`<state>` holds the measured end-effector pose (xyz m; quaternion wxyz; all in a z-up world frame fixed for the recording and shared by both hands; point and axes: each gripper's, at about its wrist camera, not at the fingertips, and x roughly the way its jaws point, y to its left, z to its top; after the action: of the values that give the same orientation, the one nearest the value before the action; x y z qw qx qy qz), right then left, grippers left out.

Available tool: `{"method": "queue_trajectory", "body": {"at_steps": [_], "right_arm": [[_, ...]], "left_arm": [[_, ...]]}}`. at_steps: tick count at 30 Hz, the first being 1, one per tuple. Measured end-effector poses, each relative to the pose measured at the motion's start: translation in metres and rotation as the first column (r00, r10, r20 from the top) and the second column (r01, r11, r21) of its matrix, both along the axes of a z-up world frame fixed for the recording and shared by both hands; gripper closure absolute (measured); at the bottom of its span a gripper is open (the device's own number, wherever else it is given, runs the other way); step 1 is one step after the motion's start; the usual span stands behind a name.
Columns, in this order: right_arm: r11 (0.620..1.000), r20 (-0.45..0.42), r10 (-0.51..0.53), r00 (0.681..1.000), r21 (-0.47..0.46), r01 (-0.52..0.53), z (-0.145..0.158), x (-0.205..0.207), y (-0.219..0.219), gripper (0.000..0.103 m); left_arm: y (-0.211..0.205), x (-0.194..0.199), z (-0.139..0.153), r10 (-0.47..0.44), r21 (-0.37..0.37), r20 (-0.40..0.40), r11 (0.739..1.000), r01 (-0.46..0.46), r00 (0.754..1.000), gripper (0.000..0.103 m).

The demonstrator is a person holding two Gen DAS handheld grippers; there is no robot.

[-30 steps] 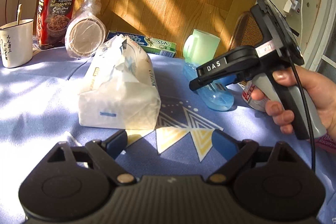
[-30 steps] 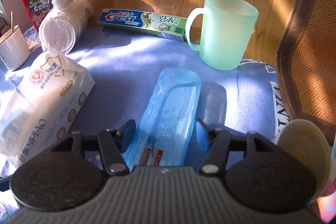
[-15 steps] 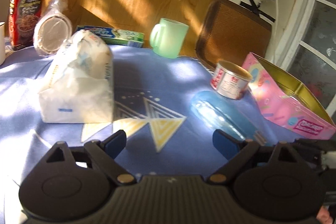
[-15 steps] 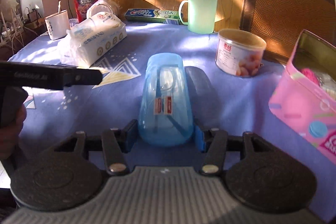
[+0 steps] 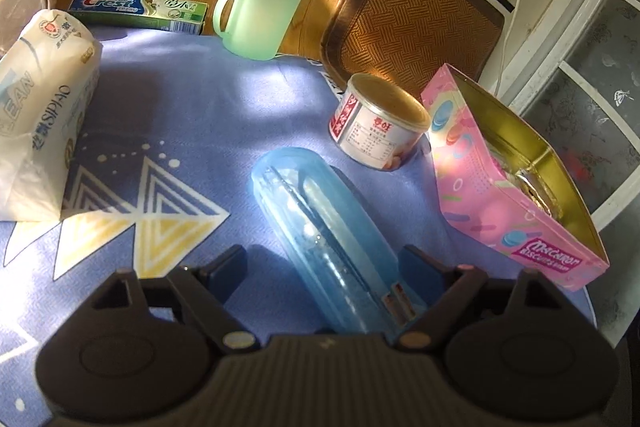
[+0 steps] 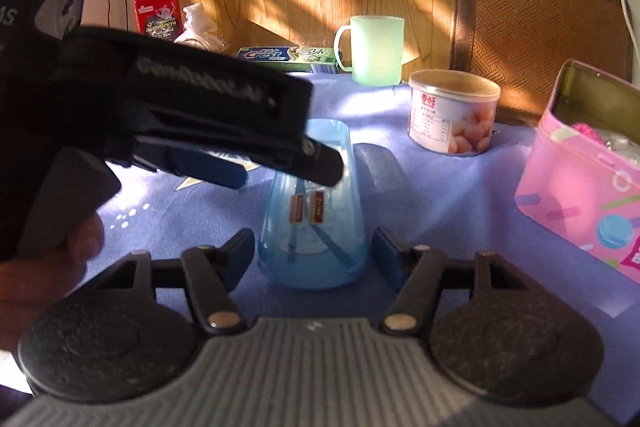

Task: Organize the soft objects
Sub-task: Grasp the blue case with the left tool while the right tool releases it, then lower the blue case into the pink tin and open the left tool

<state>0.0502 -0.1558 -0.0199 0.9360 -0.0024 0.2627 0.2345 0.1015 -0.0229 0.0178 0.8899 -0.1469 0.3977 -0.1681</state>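
A clear blue plastic case lies on the blue tablecloth, and it also shows in the right wrist view. My left gripper is open, its fingers on either side of the case's near end. My right gripper is open too, its fingers apart from the case's sides. In the right wrist view the left gripper reaches in from the left above the case. A white tissue pack lies at the left.
A pink biscuit tin stands open at the right, next to a food can. A green mug and a toothpaste box stand at the back. A woven chair back is behind the table.
My left gripper has swung right from the tissue pack and now straddles the blue case. My right gripper has opened off the case, which it had pulled back from near the mug.
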Motion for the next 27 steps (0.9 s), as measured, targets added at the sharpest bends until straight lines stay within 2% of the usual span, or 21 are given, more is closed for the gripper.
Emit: {"method": "queue_trajectory", "body": {"at_steps": [1, 3, 6, 9, 12, 18, 21, 22, 24, 27], "right_arm": [[1.000, 0.001, 0.008, 1.000, 0.013, -0.008, -0.001, -0.002, 0.000, 0.047], [1.000, 0.046, -0.016, 0.999, 0.011, 0.016, 0.000, -0.013, -0.002, 0.047], [0.997, 0.177, -0.075, 0.981, -0.006, 0.077, 0.008, -0.042, -0.012, 0.047], [0.986, 0.294, -0.162, 0.942, 0.002, 0.169, 0.021, -0.055, -0.028, 0.047], [0.961, 0.372, -0.266, 0.889, 0.033, 0.273, 0.033, -0.059, -0.054, 0.047], [0.893, 0.359, -0.445, 0.821, 0.109, 0.436, 0.041, -0.033, -0.120, 0.047], [0.832, 0.355, -0.540, 0.763, 0.088, 0.547, 0.034, -0.004, -0.150, 0.046], [0.813, 0.339, -0.562, 0.754, 0.062, 0.578, 0.031, 0.005, -0.158, 0.043], [0.796, 0.294, -0.592, 0.750, 0.067, 0.602, 0.026, 0.014, -0.170, 0.040], [0.786, 0.260, -0.617, 0.743, 0.150, 0.600, 0.022, -0.001, -0.182, 0.040]], "left_arm": [[-0.003, 0.000, 0.000, -0.020, -0.004, 0.000, 1.000, 0.020, 1.000, 0.031], [-0.010, -0.004, 0.006, -0.027, -0.006, 0.004, 1.000, 0.027, 1.000, 0.031], [-0.029, -0.017, 0.028, -0.069, 0.022, 0.091, 0.997, 0.067, 0.993, 0.032], [-0.063, -0.026, 0.059, -0.143, 0.086, 0.216, 0.988, 0.127, 0.966, 0.033], [-0.102, -0.019, 0.081, -0.229, 0.111, 0.274, 0.972, 0.206, 0.934, 0.033], [-0.178, 0.012, 0.095, -0.347, 0.095, 0.287, 0.938, 0.334, 0.893, 0.033], [-0.198, 0.023, 0.094, -0.302, 0.093, 0.306, 0.953, 0.288, 0.903, 0.023], [-0.200, 0.025, 0.093, -0.273, 0.094, 0.310, 0.962, 0.256, 0.911, 0.021], [-0.199, 0.027, 0.090, -0.235, 0.100, 0.298, 0.972, 0.215, 0.925, 0.020], [-0.191, 0.020, 0.084, -0.225, 0.134, 0.291, 0.972, 0.193, 0.930, 0.017]]}}
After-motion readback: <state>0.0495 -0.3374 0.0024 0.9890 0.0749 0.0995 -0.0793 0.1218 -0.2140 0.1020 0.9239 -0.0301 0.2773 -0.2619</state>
